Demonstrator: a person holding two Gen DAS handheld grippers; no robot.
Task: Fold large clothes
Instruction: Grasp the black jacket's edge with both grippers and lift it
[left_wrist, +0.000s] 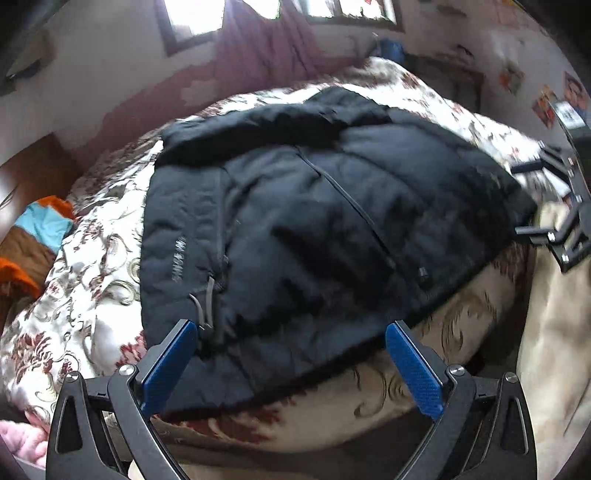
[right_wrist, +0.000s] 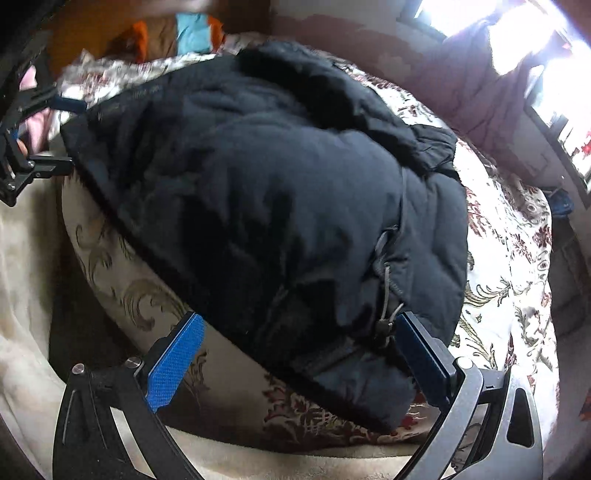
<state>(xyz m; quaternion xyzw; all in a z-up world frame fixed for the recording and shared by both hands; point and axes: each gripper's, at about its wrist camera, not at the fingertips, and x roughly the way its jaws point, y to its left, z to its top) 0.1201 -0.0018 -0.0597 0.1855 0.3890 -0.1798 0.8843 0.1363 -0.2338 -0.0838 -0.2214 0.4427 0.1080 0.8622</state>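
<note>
Black padded jacket (left_wrist: 295, 221): centre, on floral bedspread (left_wrist: 92, 266). Left gripper (left_wrist: 291, 362): 6 o'clock, fingers apart. Right gripper (left_wrist: 524, 199): 3 o'clock.

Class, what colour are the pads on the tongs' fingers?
Blue, on black frames; the pads show best in the left wrist view.

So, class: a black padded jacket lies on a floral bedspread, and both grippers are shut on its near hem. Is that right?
Not quite. The black padded jacket does lie on the floral bedspread, but both the left gripper and the right gripper are open, fingers spread at the near hem, gripping nothing. Each wrist view shows this.
</note>
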